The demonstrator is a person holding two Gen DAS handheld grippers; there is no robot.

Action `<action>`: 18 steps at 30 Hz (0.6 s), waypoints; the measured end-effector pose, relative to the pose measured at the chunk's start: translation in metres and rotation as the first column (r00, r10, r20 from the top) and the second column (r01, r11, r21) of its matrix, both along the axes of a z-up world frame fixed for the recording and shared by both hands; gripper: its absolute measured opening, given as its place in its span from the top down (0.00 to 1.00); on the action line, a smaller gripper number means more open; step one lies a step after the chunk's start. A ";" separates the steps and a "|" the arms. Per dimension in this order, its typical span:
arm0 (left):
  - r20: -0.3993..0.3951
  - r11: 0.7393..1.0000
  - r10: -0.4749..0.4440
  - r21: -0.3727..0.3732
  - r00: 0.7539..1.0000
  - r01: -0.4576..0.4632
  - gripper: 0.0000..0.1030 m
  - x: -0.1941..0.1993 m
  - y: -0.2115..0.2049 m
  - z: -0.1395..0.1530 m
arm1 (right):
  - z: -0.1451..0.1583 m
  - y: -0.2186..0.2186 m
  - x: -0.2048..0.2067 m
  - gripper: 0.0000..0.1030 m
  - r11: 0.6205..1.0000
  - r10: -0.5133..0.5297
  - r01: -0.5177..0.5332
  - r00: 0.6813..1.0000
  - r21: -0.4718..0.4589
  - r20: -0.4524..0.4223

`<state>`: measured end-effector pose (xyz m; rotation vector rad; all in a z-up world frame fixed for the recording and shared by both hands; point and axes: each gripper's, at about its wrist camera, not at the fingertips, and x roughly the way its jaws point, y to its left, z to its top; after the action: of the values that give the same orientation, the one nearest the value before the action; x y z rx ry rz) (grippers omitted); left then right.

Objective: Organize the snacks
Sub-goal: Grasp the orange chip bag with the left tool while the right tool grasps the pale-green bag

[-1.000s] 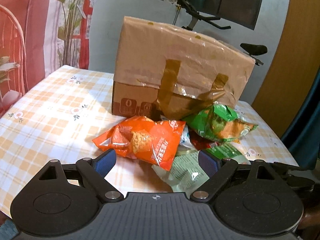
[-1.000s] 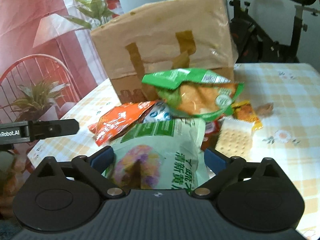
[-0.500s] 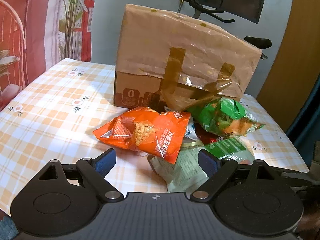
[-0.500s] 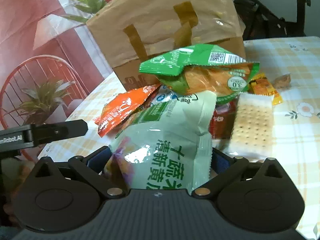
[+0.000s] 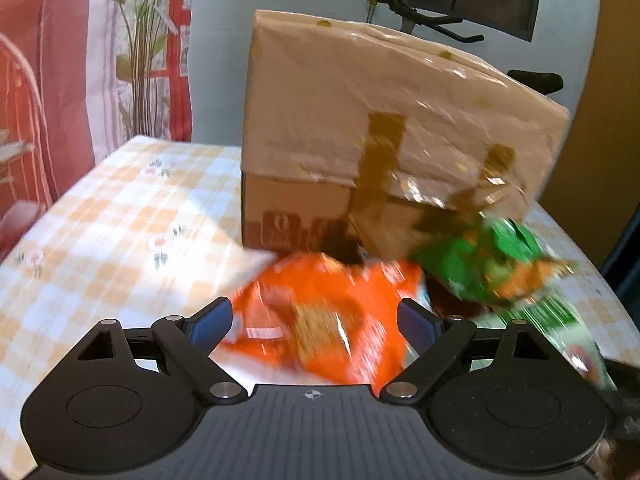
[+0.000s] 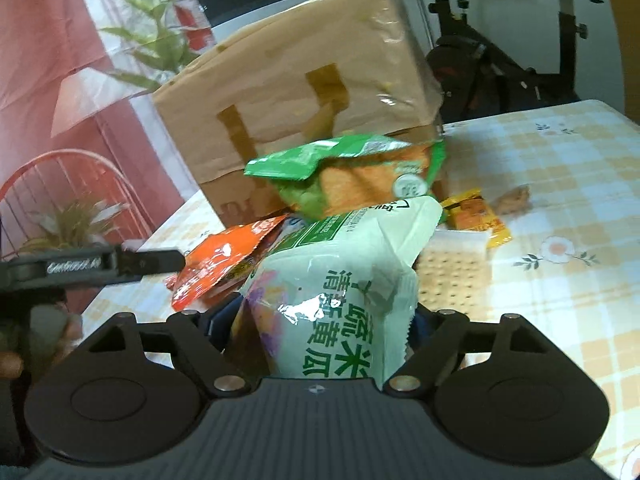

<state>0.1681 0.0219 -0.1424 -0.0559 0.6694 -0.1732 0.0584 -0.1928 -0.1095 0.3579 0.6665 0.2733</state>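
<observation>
Checked tablecloth (image 6: 568, 184) bears a snack heap against the box (image 6: 296, 92); at its six o'clock edge the pale bag (image 6: 340, 280) sits between the right gripper's (image 6: 320, 320) closing jaws, pads seemingly touching. At nine o'clock the left gripper (image 5: 312, 320) stands spread around the orange bag (image 5: 332, 312), ungripped: pickup step, and next likely calls for squeezing firm, then lifting clear

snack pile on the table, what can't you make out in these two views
- Orange bag, left wrist view: motion blur smears its print.
- Pale green bag, right wrist view: its lower end is hidden behind the right tongs, whose jaws are closing on it; pad contact is not visible.
- Cracker pack, right wrist view: partly covered by the pale green bag.
- Cardboard box, both views: closed and taped, contents unseen.
</observation>
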 end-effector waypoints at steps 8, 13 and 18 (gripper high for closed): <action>-0.099 0.997 0.025 -0.068 0.995 -0.031 0.12 0.044 0.006 -0.016 | -0.003 -0.003 0.001 0.20 1.000 0.002 -0.002 1.000 0.016 0.000; -0.142 0.998 0.016 -0.065 0.990 -0.026 0.04 0.048 -0.005 -0.032 | -0.005 -0.005 0.001 0.20 1.000 0.006 -0.006 1.000 0.028 0.001; -0.136 0.997 0.057 -0.049 0.989 -0.064 0.00 0.046 -0.003 -0.043 | -0.008 -0.008 0.002 0.20 0.999 0.008 -0.008 1.000 0.043 0.002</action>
<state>0.2144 0.0184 -0.1854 -0.1401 0.7970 -0.1294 0.0599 -0.2003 -0.1173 0.3959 0.6608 0.2962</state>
